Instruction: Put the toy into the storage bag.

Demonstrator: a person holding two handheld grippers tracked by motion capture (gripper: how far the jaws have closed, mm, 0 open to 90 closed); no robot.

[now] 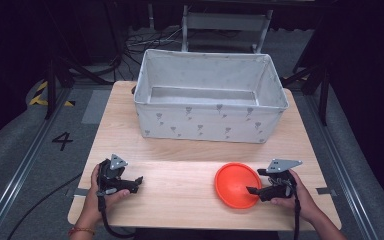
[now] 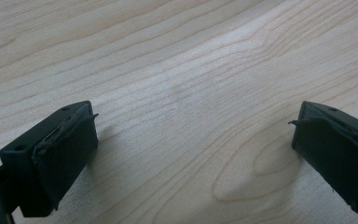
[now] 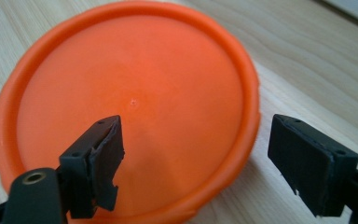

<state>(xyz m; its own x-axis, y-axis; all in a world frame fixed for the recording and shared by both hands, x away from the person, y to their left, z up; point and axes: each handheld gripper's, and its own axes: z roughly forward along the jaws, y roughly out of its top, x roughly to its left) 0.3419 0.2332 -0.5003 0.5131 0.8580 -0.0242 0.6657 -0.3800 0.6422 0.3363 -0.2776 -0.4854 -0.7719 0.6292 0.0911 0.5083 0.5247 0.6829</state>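
Left gripper [image 1: 139,180]: resting low on the wooden table [image 1: 180,195], jaws wide apart, nothing between them.

Orange plate [image 1: 236,184]: flat on the table, near right, well short of the fabric bin [image 1: 210,97] (empty as far as its floor shows).

Right gripper [image 1: 252,190]: jaws apart, straddling the plate's near rim [image 3: 242,154]. Likely step: grip that rim; seat one jaw under the lip before closing.

Whether a jaw touches the plate is unclear.

Orange plate [image 3: 135,93] near rim cut off at bottom edge.
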